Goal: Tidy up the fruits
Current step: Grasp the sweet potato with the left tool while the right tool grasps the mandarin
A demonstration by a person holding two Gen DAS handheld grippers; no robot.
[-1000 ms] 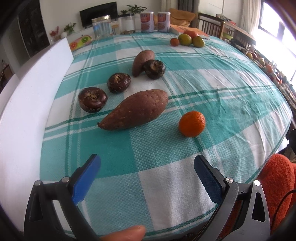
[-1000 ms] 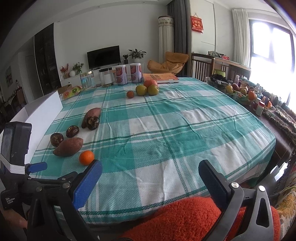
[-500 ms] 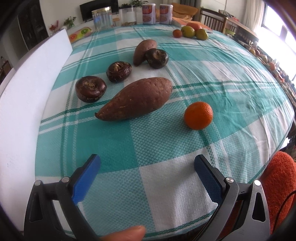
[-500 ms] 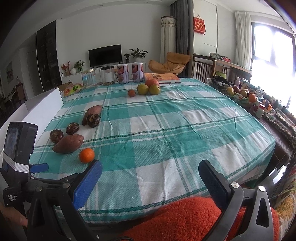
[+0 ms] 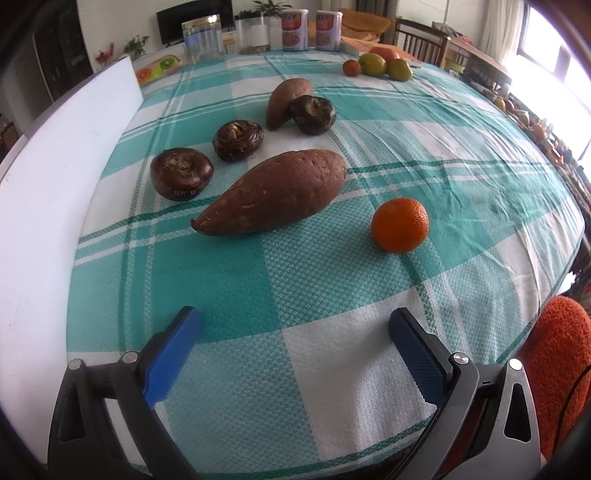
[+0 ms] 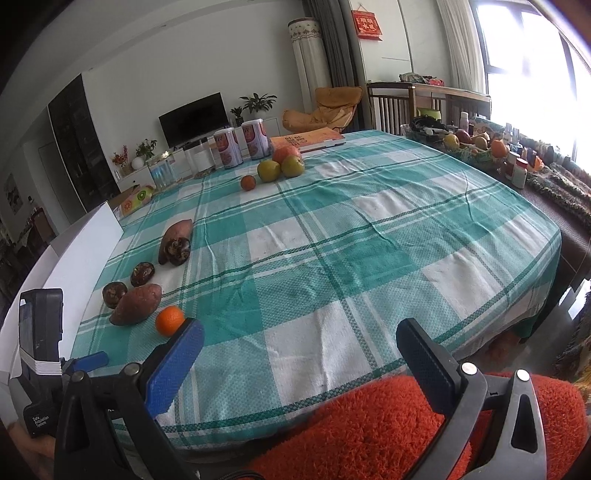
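- While my left gripper (image 5: 293, 325) hovers low over the near edge of the tablecloth (image 5: 461, 155), its blue fingers (image 5: 173, 354) stand wide apart with nothing between them.
- At far left, a white board (image 5: 48, 206) runs along the table's side.
- Next to it I see a dark round water chestnut (image 5: 181, 173), and a second one (image 5: 238, 140) just beyond it.
- Near the middle, a large sweet potato (image 5: 275, 192) lies diagonally; behind it a smaller sweet potato (image 5: 286, 101) touches a third chestnut (image 5: 313, 113).
- Right of the large sweet potato, apart from it, sits a tangerine (image 5: 400, 224), ahead of my left gripper's right finger.
- At the table's far end, a small cluster of fruit (image 5: 382, 65) rests near two cans (image 5: 310, 24).
- My right gripper (image 6: 299, 339) hangs over an orange fuzzy cushion (image 6: 369, 432) at the table's near edge, jaws wide open and holding nothing.
- From that camera, the tangerine (image 6: 169, 320) sits at lower left, just beyond the left fingertip.
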